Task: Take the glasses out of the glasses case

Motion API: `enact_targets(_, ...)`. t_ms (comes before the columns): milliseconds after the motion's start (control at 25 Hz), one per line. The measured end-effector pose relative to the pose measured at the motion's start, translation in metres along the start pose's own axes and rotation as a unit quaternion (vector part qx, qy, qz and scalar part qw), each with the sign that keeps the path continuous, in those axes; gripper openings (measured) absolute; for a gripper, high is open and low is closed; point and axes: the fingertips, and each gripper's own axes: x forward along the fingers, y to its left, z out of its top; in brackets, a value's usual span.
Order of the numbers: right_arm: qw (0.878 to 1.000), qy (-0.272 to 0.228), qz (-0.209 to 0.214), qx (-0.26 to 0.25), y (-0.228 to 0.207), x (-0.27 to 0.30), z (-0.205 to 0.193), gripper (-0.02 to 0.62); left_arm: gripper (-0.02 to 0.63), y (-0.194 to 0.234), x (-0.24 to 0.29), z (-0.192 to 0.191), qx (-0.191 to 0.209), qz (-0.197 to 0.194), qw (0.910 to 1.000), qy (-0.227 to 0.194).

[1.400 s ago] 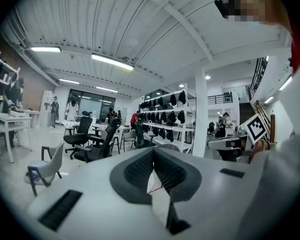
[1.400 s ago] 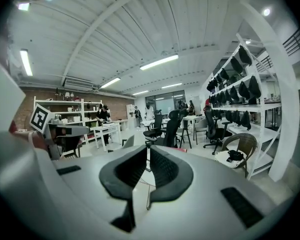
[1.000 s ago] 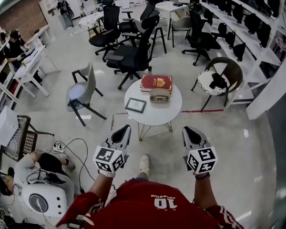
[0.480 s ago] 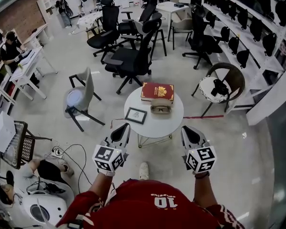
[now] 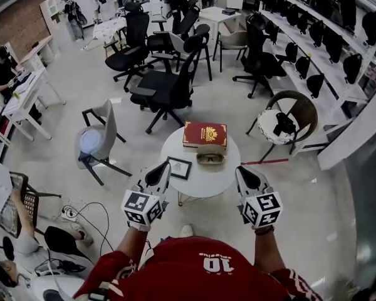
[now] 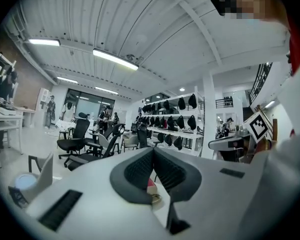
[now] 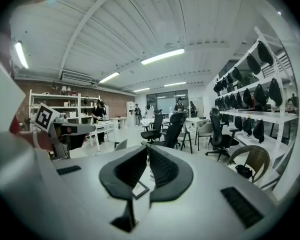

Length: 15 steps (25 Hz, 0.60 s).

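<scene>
Both were shut on nothing - left gripper (image 5: 161, 170) at the small round white table's (image 5: 203, 182) 7 o'clock edge, right gripper (image 5: 244, 170) at 5. Open tan glasses case (image 5: 210, 150) sat mid-table with dark glasses (image 5: 210, 158) inside - red hardcover book (image 5: 205, 134) just beside at 12, black picture frame (image 5: 179, 167) at 9.

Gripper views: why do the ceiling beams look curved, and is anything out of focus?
Left gripper view: fisheye lens bows the ceiling lights and blackens the corners; the left gripper, up close, is blurred. Right gripper view: same bowing, strip light glares white. Head view: shelves curve at the right edge, round table is sharp.
</scene>
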Motion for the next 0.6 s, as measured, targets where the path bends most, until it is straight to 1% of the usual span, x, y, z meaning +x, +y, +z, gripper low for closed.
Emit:
enact_targets(240,1.0,0.004,-0.016,-0.008,0.003,0.034,0.009,0.029,0.009,0.035,0.023,0.0,-0.012,-0.016,0.9998,-0.005)
enact_targets(440,0.999,0.01,-0.034,-0.008,0.006,0.054,0.008,0.029,0.009,0.055,0.038,-0.01,-0.013,-0.034,0.9993,0.0)
enact_targets(600,0.999,0.02,-0.036,-0.014,0.012,0.065,0.007,0.029,0.009,0.068,0.044,-0.013,-0.025,-0.039,0.9989,-0.004)
